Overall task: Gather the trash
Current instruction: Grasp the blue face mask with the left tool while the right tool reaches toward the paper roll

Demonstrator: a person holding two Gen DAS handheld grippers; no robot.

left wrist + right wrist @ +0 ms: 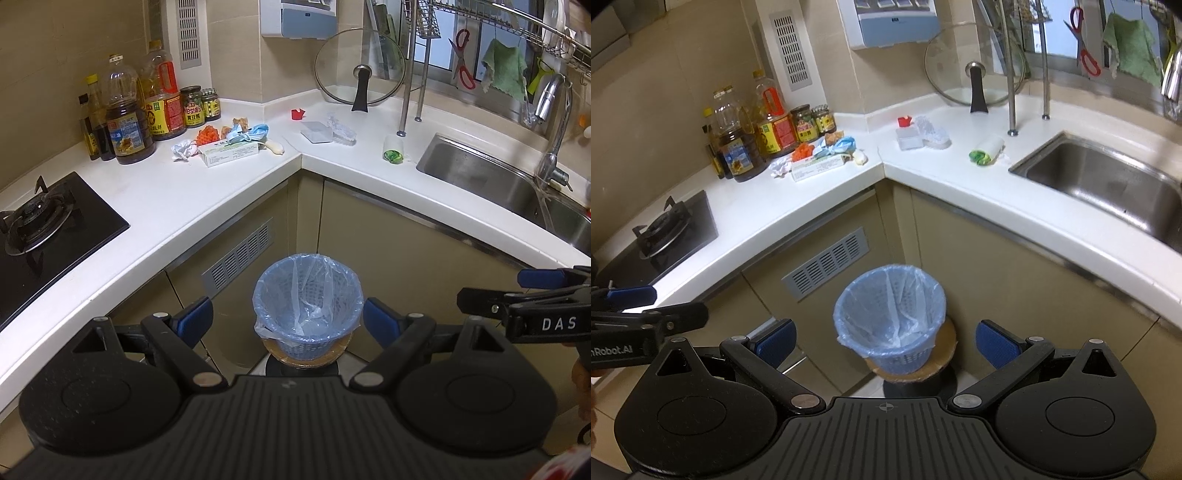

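Kitchen counter (166, 192) holds trash pile (229, 142); both tongs (288, 321) (884, 341) wide, empty, above bin (306, 314).

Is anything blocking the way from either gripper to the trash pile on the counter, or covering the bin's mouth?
Nothing visible does. The left gripper and right gripper, both open, hover above the lined bin, whose mouth is uncovered. The trash pile lies exposed beside the bottles.

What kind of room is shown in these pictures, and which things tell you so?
Most likely a small home kitchen. A gas stove is set into the white countertop, a steel sink with a faucet sits at the right, and bottles of oil and sauce stand by the wall.
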